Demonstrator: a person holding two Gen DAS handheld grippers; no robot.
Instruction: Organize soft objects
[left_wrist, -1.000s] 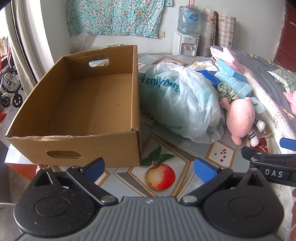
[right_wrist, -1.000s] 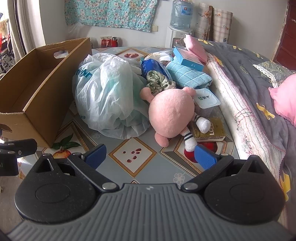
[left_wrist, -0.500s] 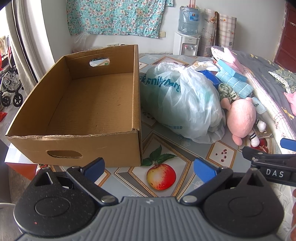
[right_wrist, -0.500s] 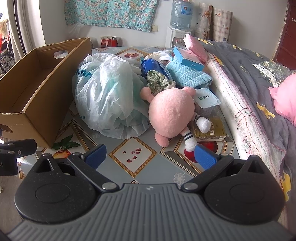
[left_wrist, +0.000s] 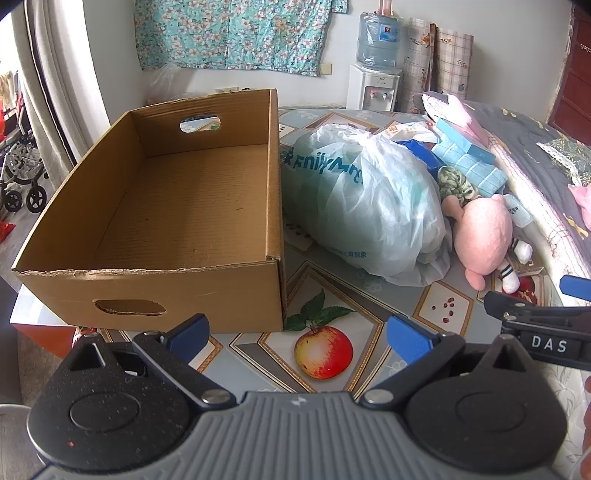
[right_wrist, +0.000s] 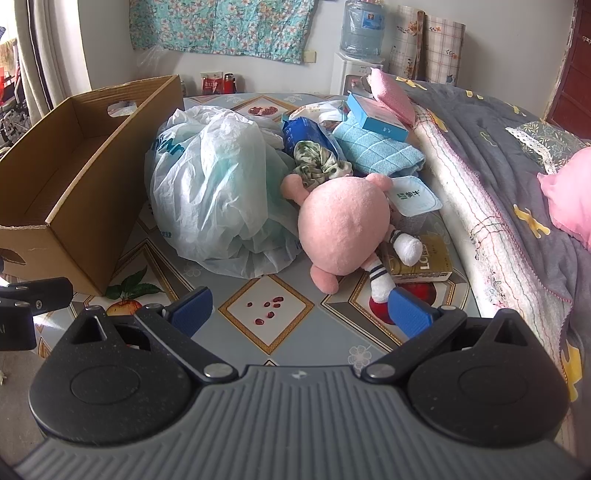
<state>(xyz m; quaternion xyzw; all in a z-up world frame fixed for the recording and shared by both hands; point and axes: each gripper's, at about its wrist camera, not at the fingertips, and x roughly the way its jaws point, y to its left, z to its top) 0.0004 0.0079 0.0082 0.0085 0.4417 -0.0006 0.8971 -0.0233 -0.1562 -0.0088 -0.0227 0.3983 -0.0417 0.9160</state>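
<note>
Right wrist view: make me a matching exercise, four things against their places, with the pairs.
Things:
1. cardboard box
2. pink plush toy
3. plastic bag
4. yogurt cup

Places:
A. between box and plush
B. far left of the table
C. right of the plush, by the bed
D. on the table, against the bag's right side

Pairs: 1-B, 2-D, 3-A, 4-C

A water dispenser (left_wrist: 373, 90) with a blue bottle on top is seen against the back wall, beside rolled patterned sheets (left_wrist: 439, 70). A floral cloth (left_wrist: 236, 33) is hung on the wall. A wheelchair (left_wrist: 20, 173) is parked at the far left, by a curtain (left_wrist: 55, 85). A sealed yoghurt cup (right_wrist: 413, 199) and a flat gold packet (right_wrist: 428, 262) are laid on the fruit-patterned tablecloth (right_wrist: 266, 314). A grey quilt (right_wrist: 498, 147) is spread over the bed at the right.
</note>
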